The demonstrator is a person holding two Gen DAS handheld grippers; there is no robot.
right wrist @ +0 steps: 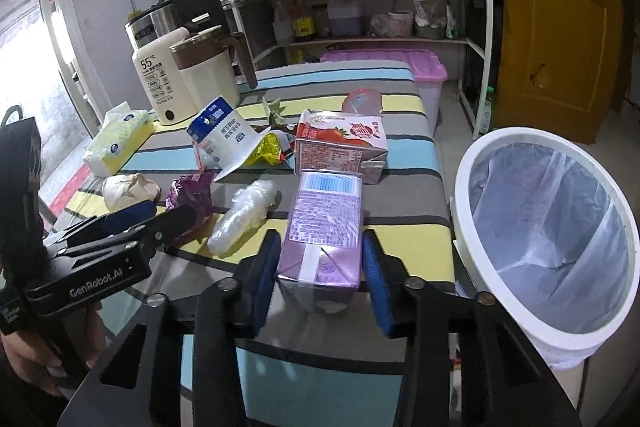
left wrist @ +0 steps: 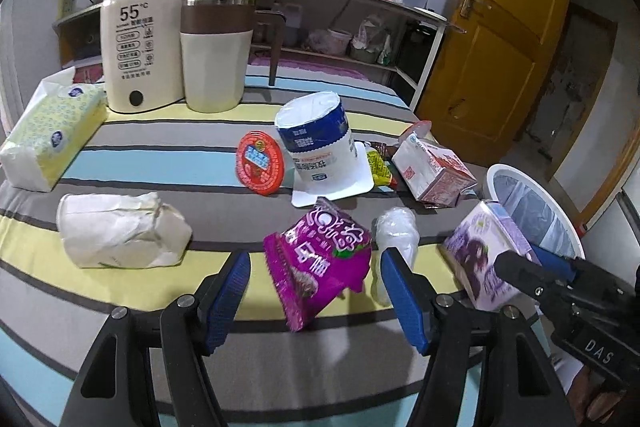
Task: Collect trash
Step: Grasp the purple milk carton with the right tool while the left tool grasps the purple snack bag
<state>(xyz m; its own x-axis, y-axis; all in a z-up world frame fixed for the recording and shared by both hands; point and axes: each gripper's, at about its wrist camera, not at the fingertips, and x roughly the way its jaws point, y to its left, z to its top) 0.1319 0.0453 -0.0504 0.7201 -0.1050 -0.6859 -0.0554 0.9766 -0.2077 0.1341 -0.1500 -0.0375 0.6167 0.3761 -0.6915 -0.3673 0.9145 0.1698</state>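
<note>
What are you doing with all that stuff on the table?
A person is clearing trash off the striped table with a grabbing tool in each hand. The right tool has its pads on either side of a purple drink carton, right by the white bin that stands beside the table. The left tool is open around a purple snack wrapper. A yogurt cup, a red carton and a crumpled tissue lie uncollected.

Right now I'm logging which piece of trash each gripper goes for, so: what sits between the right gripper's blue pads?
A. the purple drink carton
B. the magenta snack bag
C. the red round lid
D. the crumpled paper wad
A: in the right wrist view the purple drink carton lies between the right gripper pads, at the table edge beside the white bin.
</note>
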